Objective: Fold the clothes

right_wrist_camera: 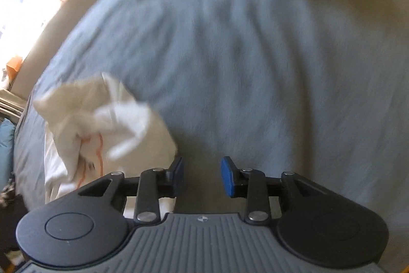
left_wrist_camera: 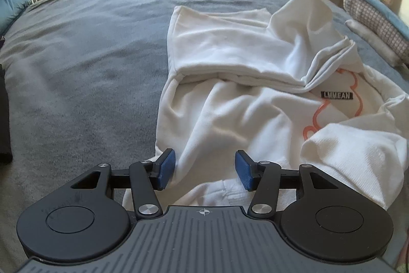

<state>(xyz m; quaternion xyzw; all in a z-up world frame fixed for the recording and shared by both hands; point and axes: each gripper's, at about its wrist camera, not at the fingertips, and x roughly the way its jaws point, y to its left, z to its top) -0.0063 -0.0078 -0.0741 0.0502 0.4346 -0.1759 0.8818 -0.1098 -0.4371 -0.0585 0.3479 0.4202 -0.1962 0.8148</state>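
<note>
Lying rumpled, one white garment [left_wrist_camera: 242,83], two parted grippers.

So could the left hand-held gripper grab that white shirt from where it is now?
Probably yes. The left hand-held gripper is open right over the near edge of the white shirt, which lies rumpled on the grey bed cover, with nothing between them.
</note>
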